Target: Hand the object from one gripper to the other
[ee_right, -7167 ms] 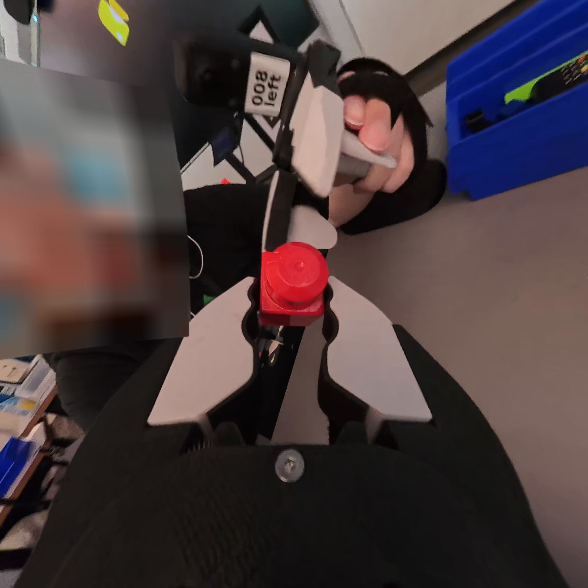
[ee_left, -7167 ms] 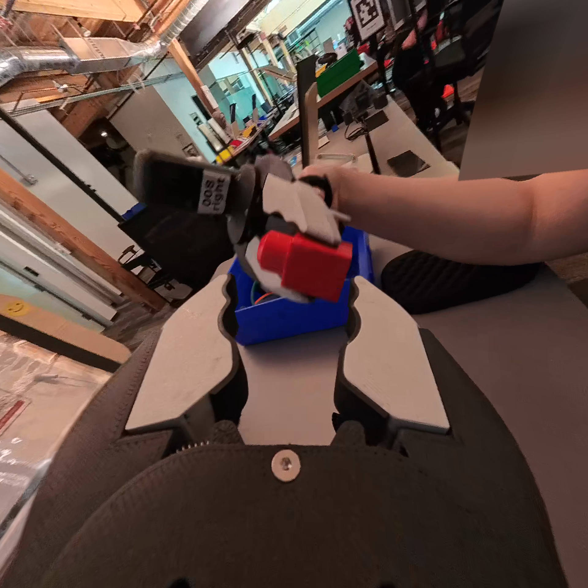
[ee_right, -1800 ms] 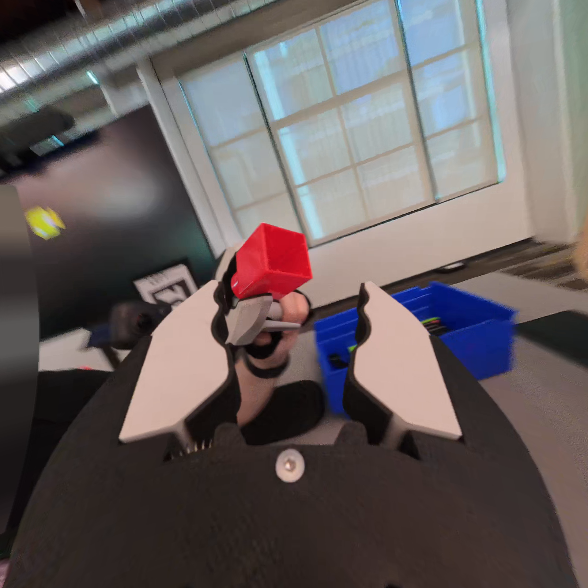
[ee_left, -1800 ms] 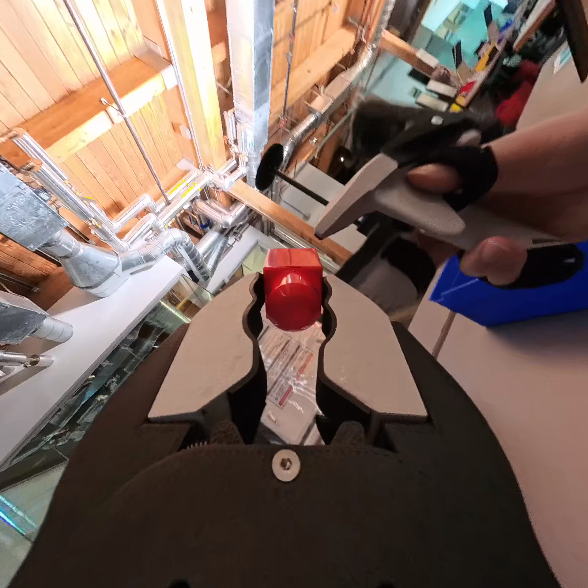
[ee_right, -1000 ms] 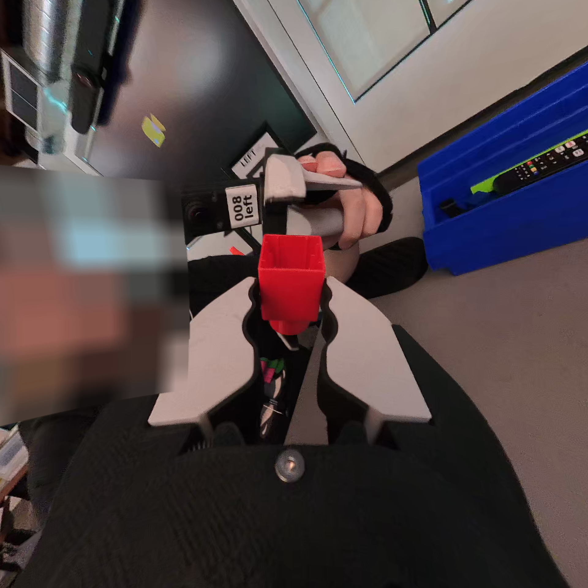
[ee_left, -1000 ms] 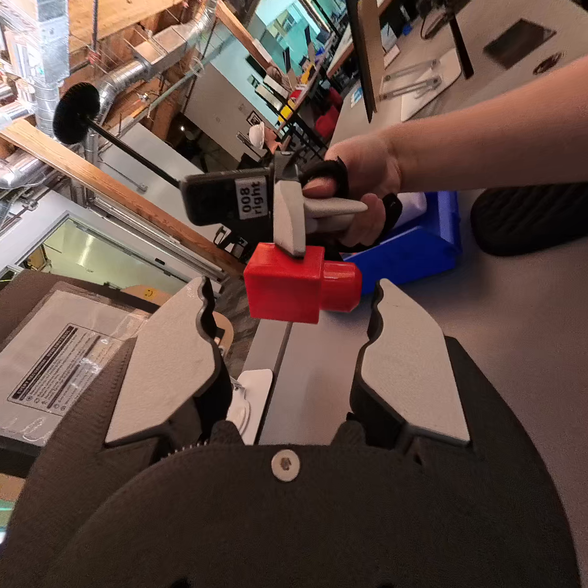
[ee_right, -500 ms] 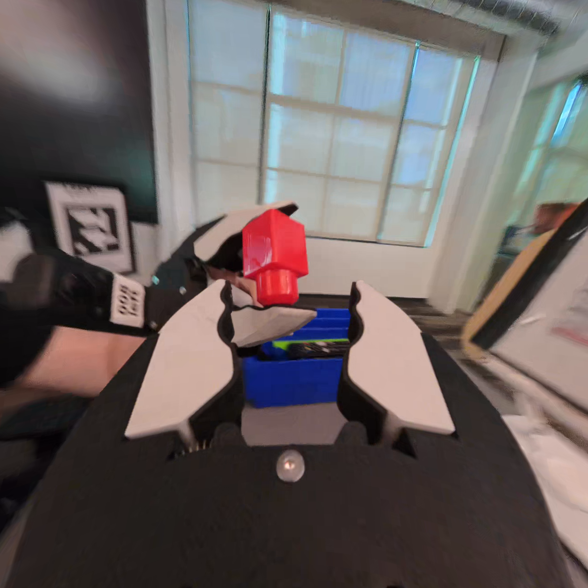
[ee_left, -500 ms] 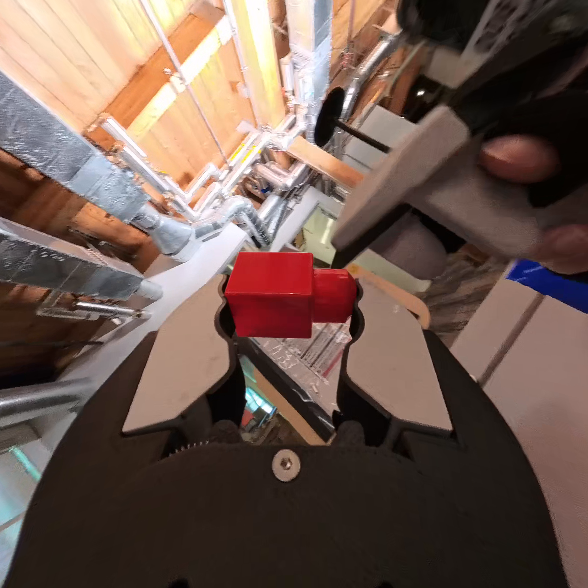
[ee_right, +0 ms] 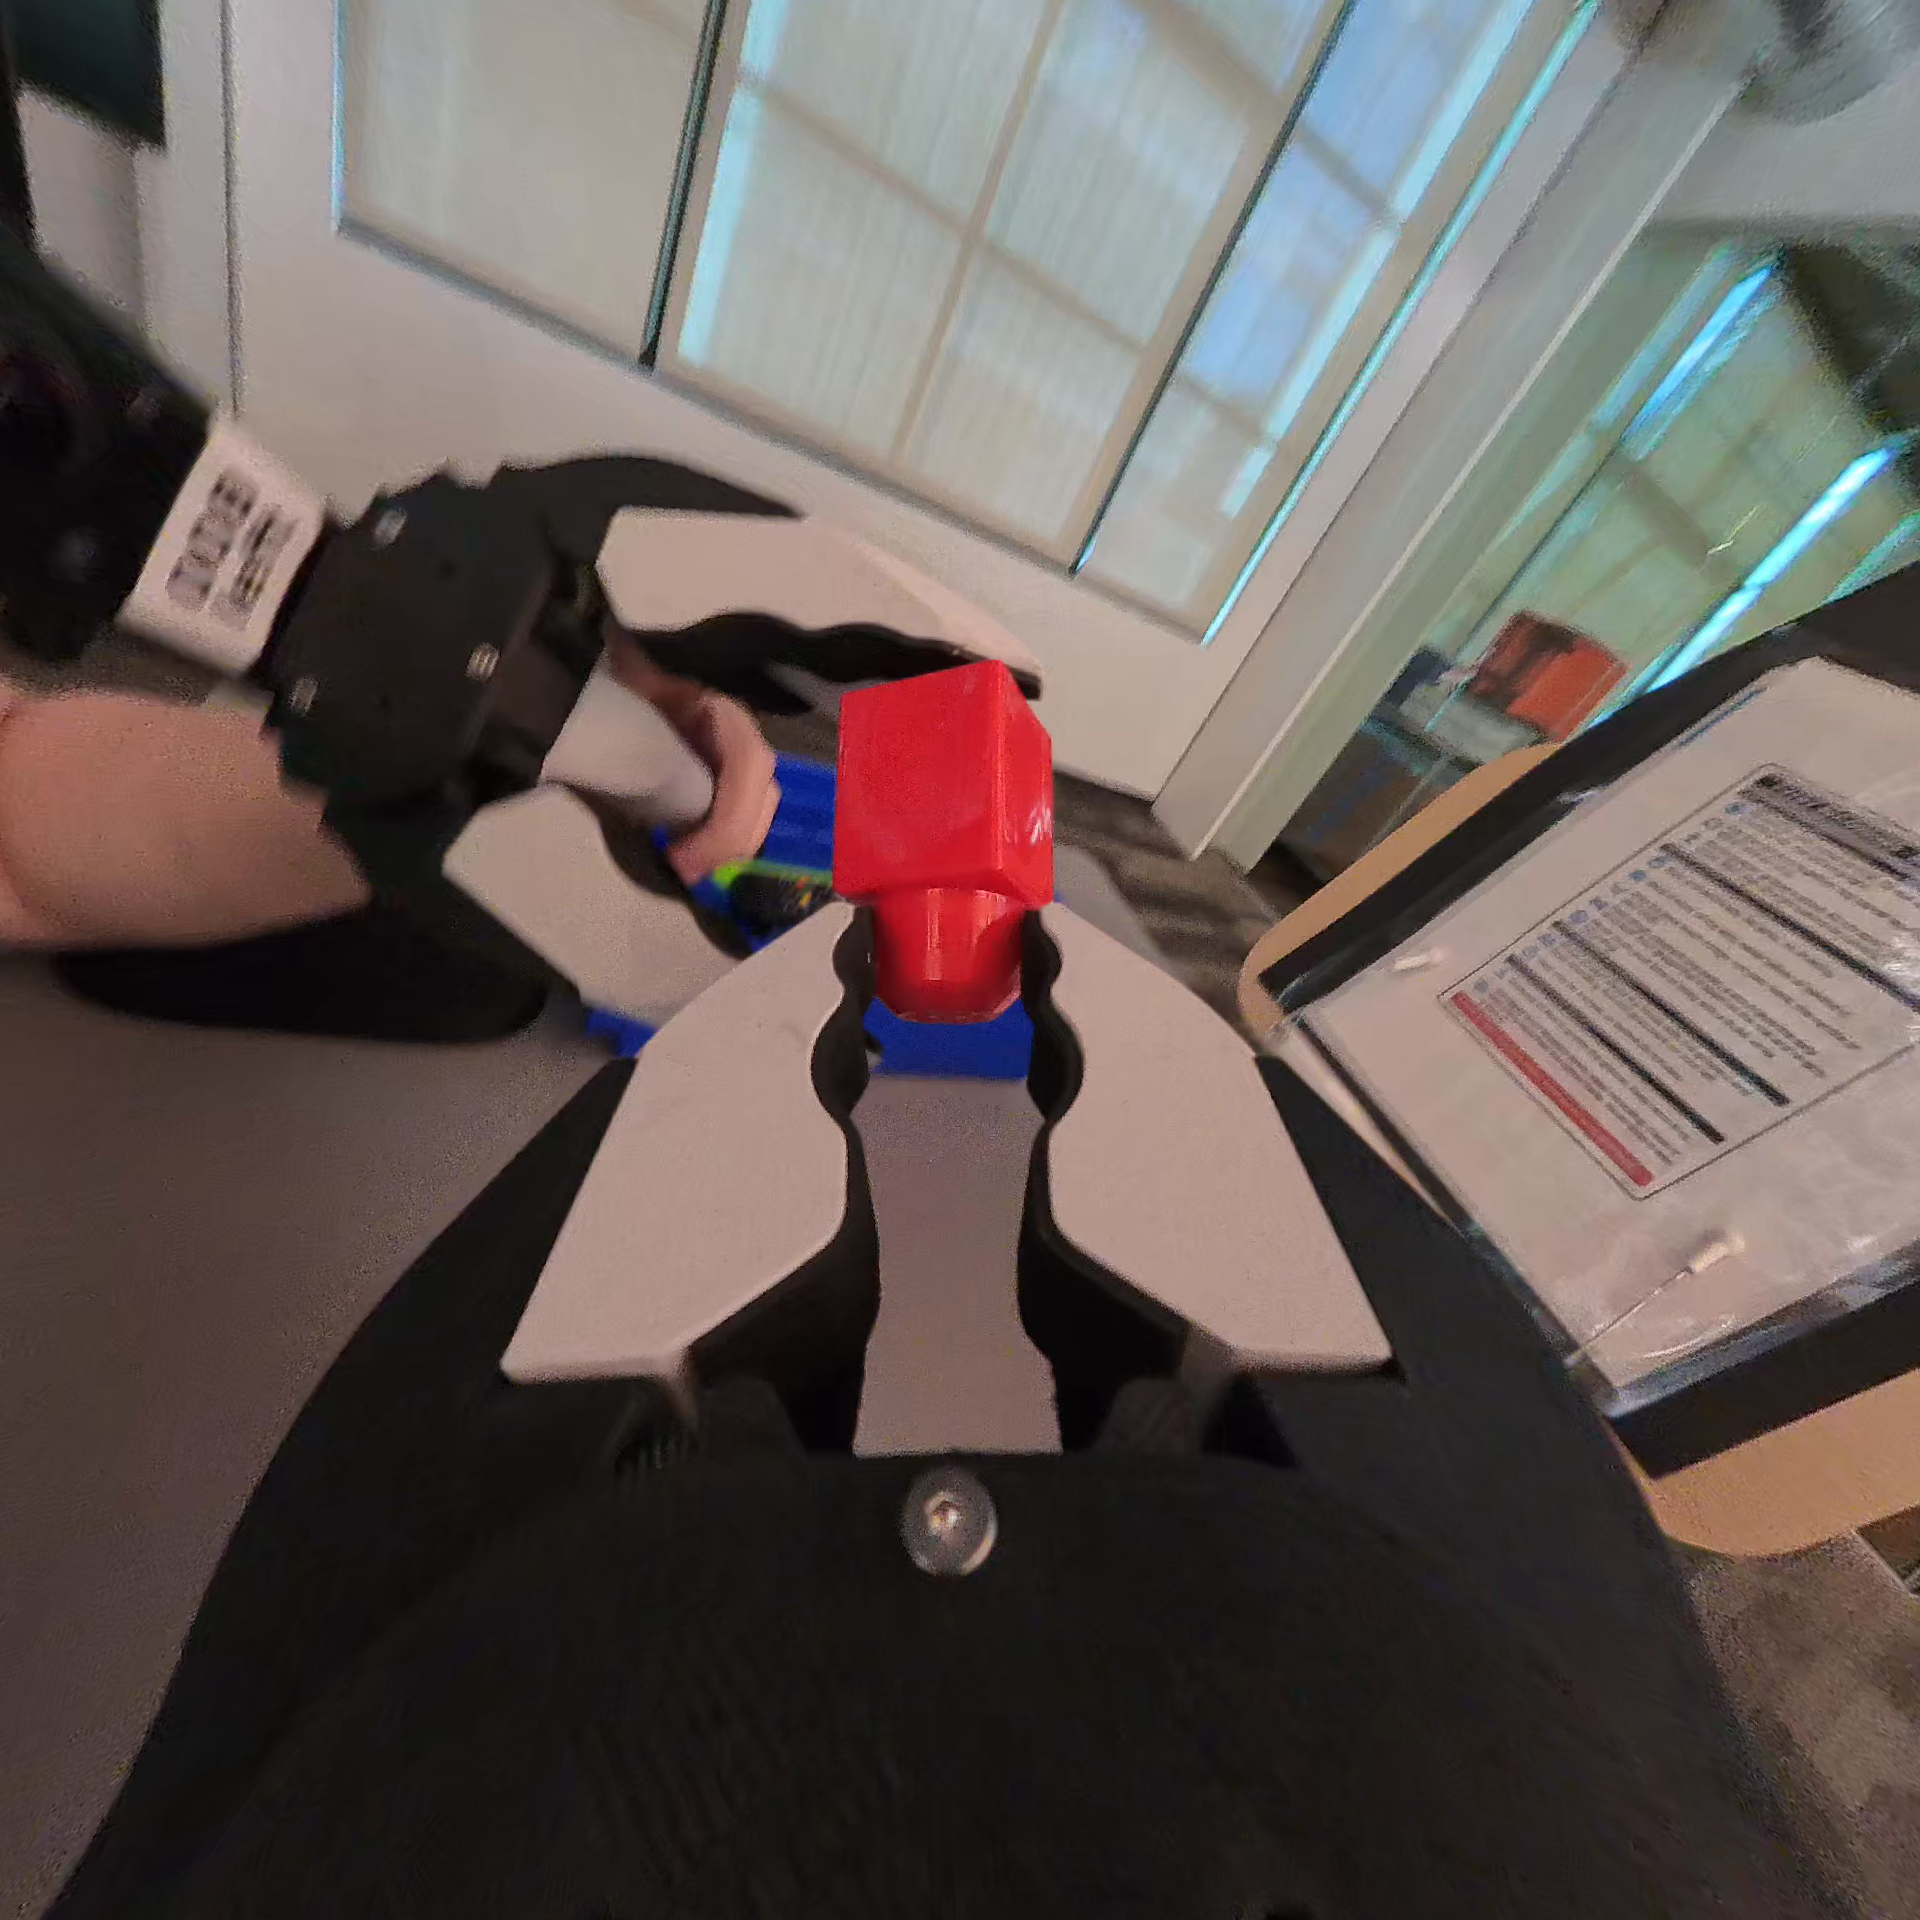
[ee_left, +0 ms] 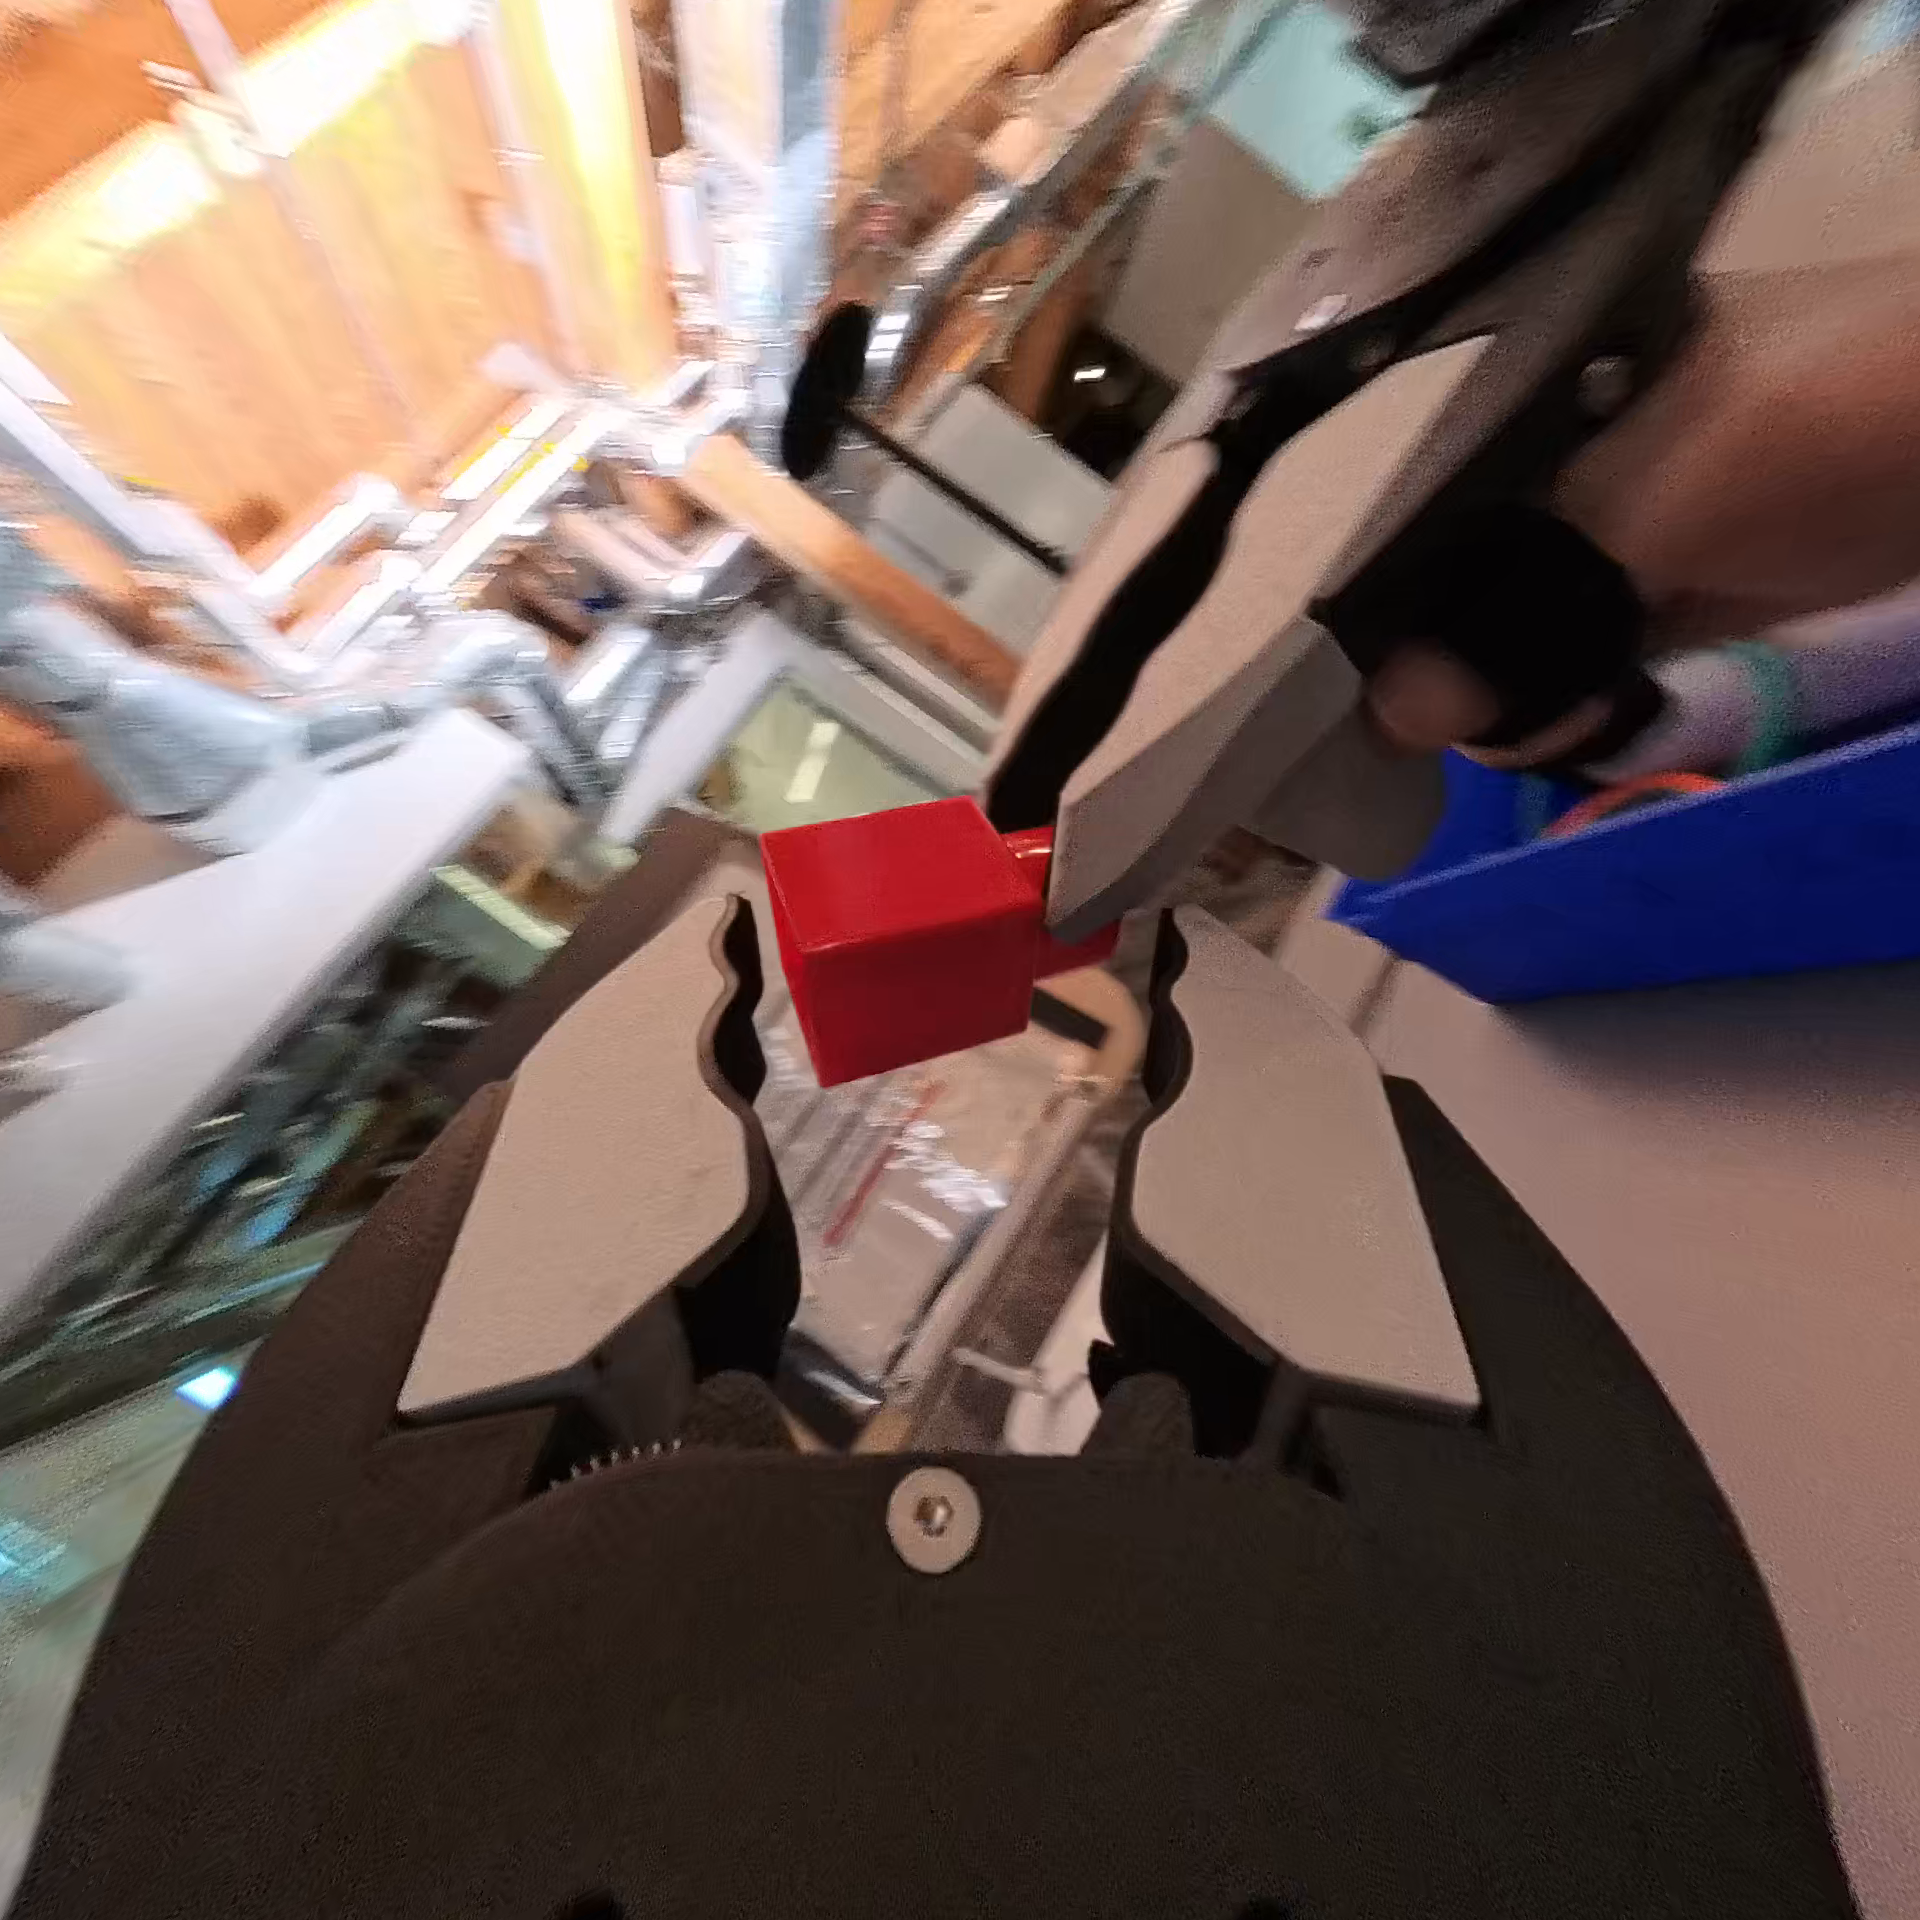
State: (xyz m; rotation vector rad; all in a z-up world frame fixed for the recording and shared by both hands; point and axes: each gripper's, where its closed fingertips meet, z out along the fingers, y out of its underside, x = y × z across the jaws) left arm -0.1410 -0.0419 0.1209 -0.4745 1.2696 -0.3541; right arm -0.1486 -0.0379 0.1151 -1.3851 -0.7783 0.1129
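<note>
The red object is a square block with a round stub. In the right wrist view my right gripper is shut on the stub, and the block stands up above its fingertips. In the left wrist view the right gripper comes in from the upper right and holds the block between the tips of my left gripper. The left jaws stand wide open, with a gap on each side of the block. The left gripper's fingers show at the left of the right wrist view, spread apart.
A blue bin with small items stands on the grey table behind the grippers. It also shows in the right wrist view. A box with a printed sheet under clear plastic lies at the right. A black pad lies under the person's arm.
Half a second ago my left gripper held the red object and the right was open. Now the right gripper has shut on the stub and the left has opened.
</note>
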